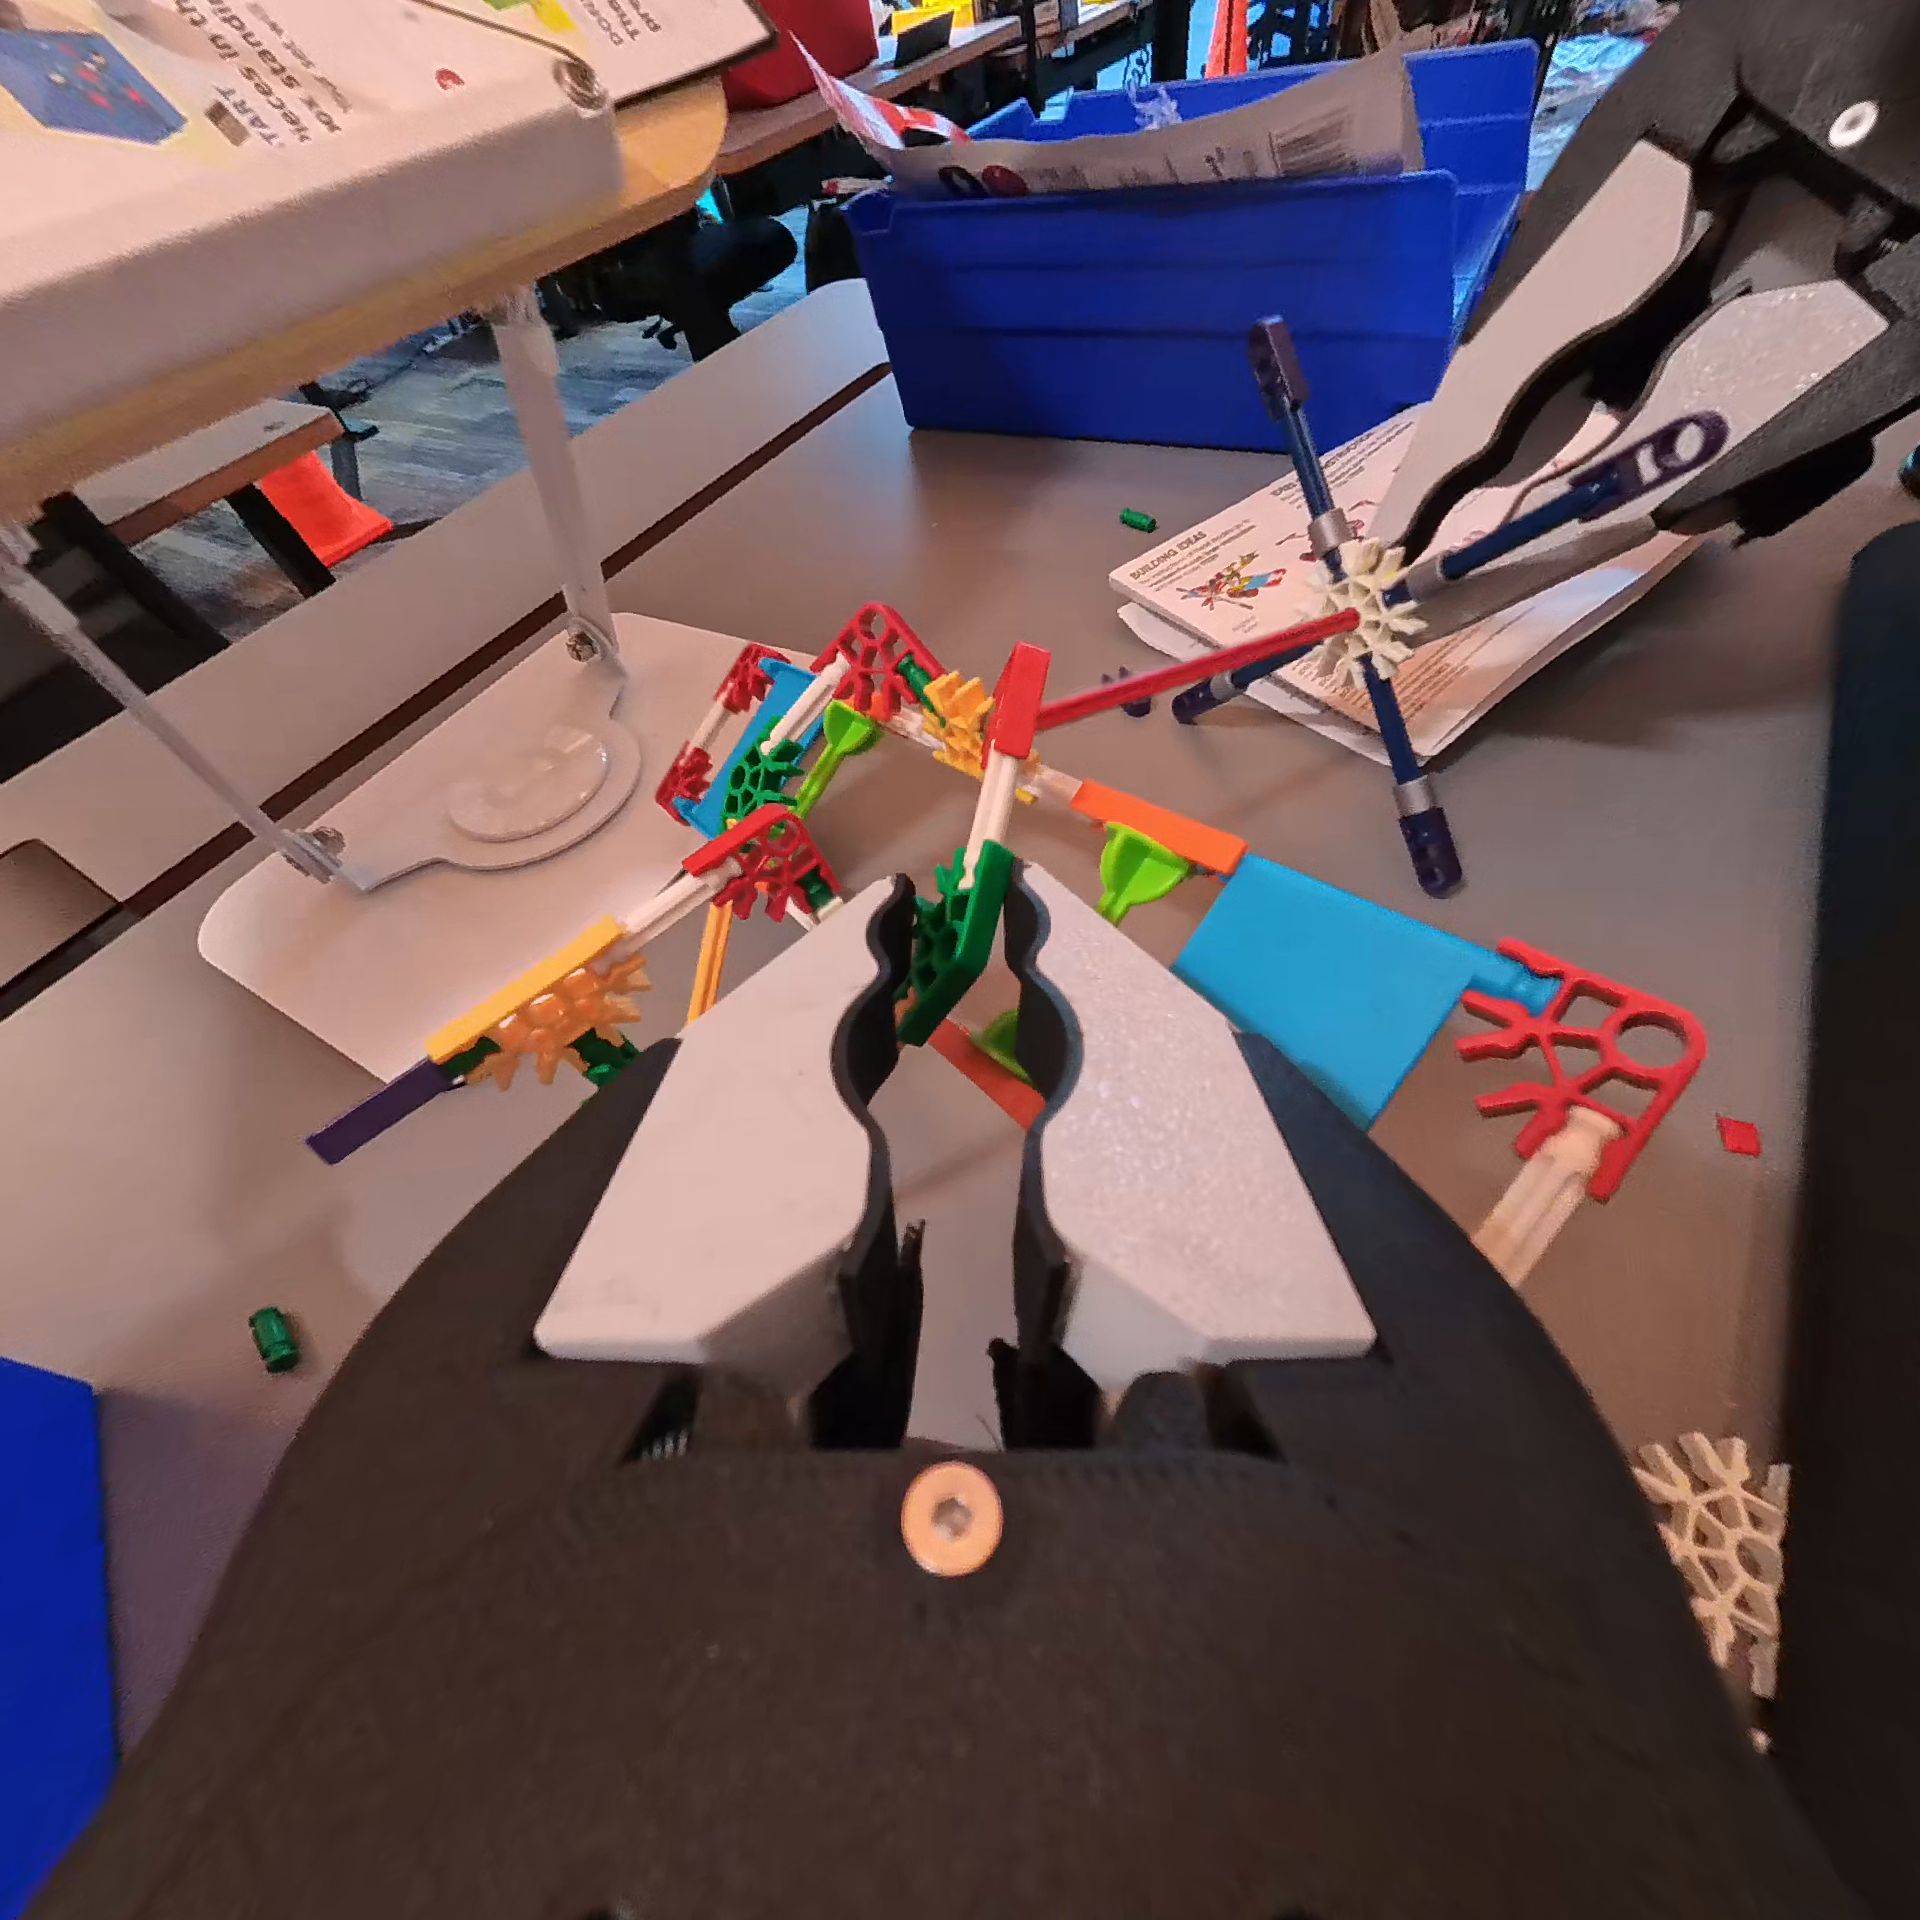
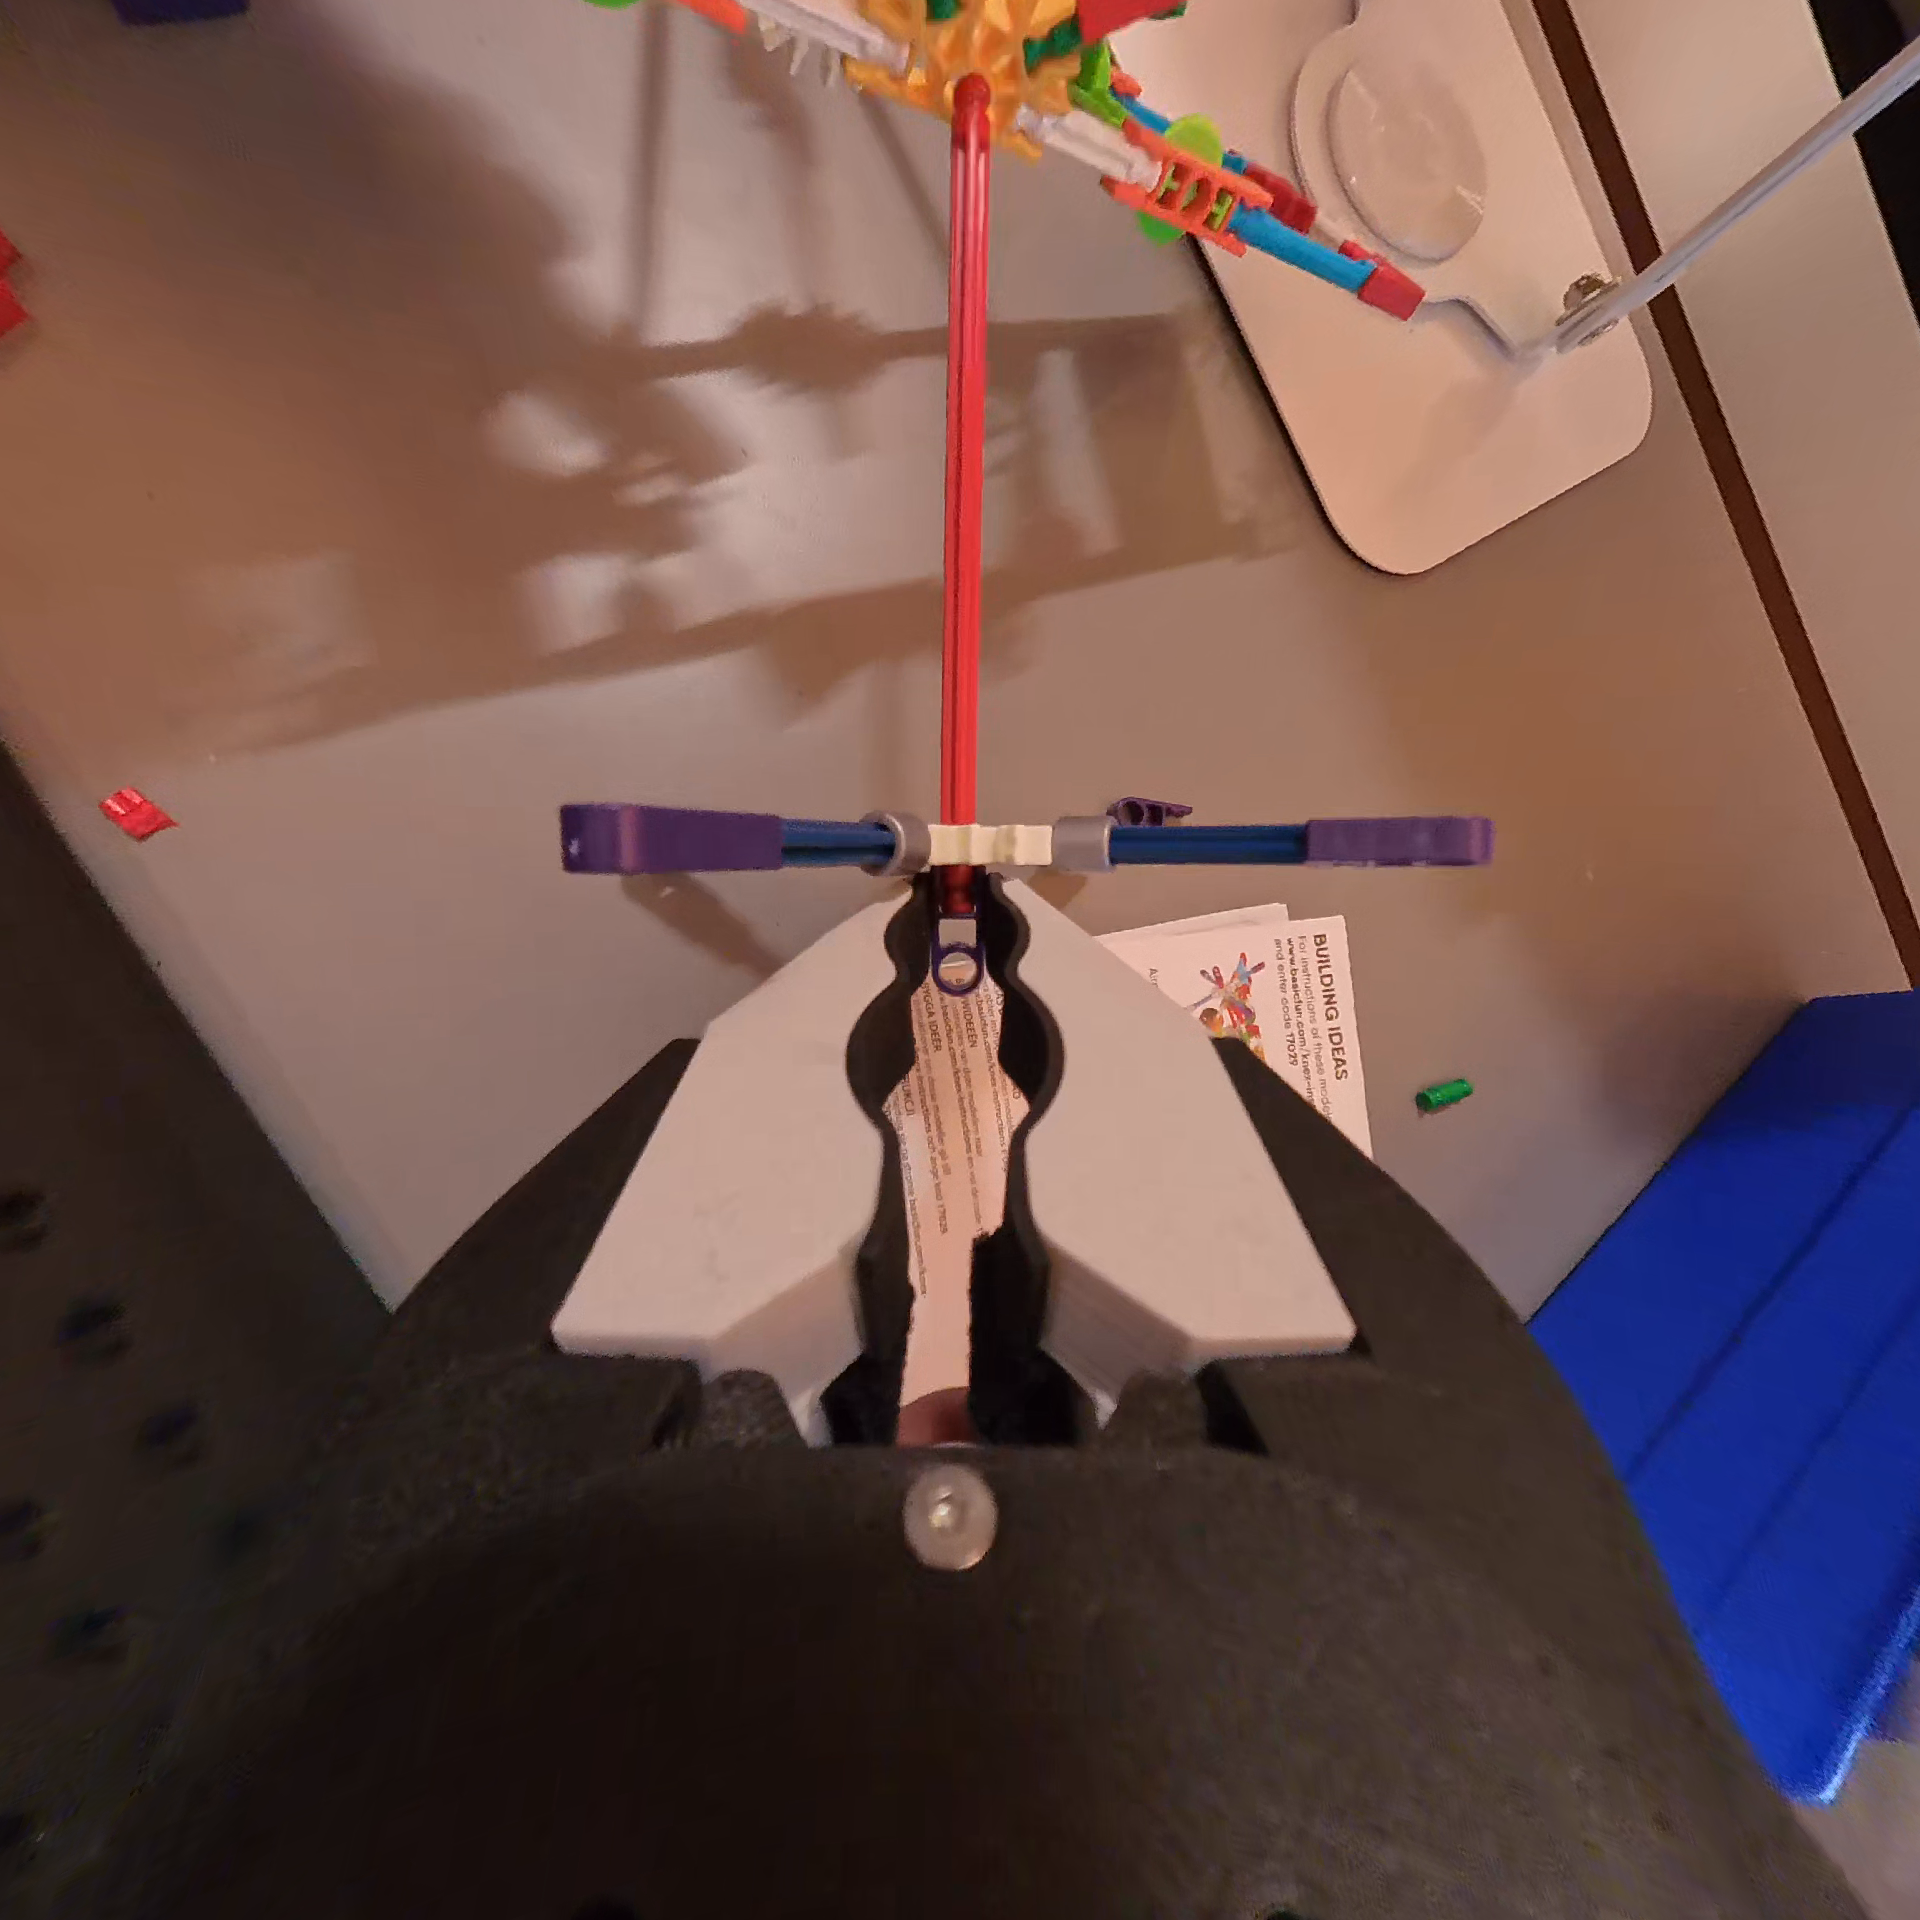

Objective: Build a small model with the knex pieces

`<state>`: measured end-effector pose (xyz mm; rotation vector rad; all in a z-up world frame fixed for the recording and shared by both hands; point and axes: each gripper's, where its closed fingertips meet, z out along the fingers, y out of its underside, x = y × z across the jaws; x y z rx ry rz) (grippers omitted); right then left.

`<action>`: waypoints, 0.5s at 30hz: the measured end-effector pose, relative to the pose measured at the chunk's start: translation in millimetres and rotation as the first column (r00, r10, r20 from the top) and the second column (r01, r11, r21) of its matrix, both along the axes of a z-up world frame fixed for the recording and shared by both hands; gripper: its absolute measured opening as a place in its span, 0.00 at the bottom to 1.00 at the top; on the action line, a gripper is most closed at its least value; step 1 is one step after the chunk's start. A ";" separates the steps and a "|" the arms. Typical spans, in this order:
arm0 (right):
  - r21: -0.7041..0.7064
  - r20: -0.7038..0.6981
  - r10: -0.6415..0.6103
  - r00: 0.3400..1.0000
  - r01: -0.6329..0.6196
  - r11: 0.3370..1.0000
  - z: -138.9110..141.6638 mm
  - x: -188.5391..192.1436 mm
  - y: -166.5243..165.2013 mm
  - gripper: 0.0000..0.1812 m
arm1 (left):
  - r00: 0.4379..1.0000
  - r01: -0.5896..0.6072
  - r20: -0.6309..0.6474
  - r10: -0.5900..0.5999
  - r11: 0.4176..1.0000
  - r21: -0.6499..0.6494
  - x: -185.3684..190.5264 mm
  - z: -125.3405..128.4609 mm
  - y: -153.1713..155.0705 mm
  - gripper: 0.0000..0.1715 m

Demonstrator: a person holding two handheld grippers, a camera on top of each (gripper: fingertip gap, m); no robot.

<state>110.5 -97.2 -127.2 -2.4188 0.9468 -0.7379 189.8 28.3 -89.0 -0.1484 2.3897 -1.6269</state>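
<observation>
My left claw [image 1: 956,956] is narrow, its tips closed on a green connector [image 1: 951,961] at the near end of the rod-and-connector model [image 1: 831,790]. The model lies mid-bench, sprawling toward the white stand base [image 1: 436,894] on the side of the bench's left edge. A white rod [image 1: 992,805] rises from the green connector to a red piece [image 1: 1018,701].

Handling, as a judgement: thin moulded plastic, light, stiff along each rod, but the snap joints look able to pop under twist. The green connector is flat, so the pads get two broad faces; that seems the soundest hold. The blue panel [image 1: 1340,987] and the red corner connector [image 1: 1590,1049] hang off to the right and would lever against any grip.

My right claw [image 2: 961,935] is likewise narrow, gripping a purple end-piece [image 2: 956,966] on a short stub behind the white hub [image 2: 982,842]. Blue rods [image 2: 1205,840] with purple caps [image 2: 1397,840] stick out to either side, and a long red rod [image 2: 964,468] runs forward from the hub to the yellow connector [image 2: 935,62] of the model; I cannot tell whether its tip is seated or only touching. This sub-assembly is held above the bench; a long slim rod like that likely flexes.

Loose bits on the bench: a green spacer [image 1: 275,1338] near the left claw, a red chip [image 1: 1737,1135], a white snowflake connector [image 1: 1714,1558]. Further back lie a leaflet [image 1: 1247,582] and a blue bin [image 1: 1153,312] near the far edge.
</observation>
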 end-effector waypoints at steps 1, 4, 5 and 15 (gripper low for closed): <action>-0.003 0.000 0.001 1.000 -0.001 1.000 0.0 0.0 -0.2 0.03 | 1.000 -0.001 -0.004 0.001 1.000 -0.007 0.4 1.0 0.2 0.08; 0.000 0.005 0.007 1.000 -0.007 1.000 1.1 0.0 0.9 0.03 | 1.000 0.004 -0.001 -0.004 1.000 -0.013 -0.4 2.1 0.3 0.08; -0.001 0.006 0.009 1.000 -0.009 1.000 1.2 0.2 1.3 0.03 | 1.000 0.005 -0.001 -0.005 1.000 -0.014 -0.8 2.5 0.1 0.08; -0.134 0.067 0.055 0.996 -0.046 0.990 11.1 12.1 -8.5 0.04 | 1.000 0.028 -0.009 -0.028 0.999 -0.019 -3.8 1.8 -0.1 0.08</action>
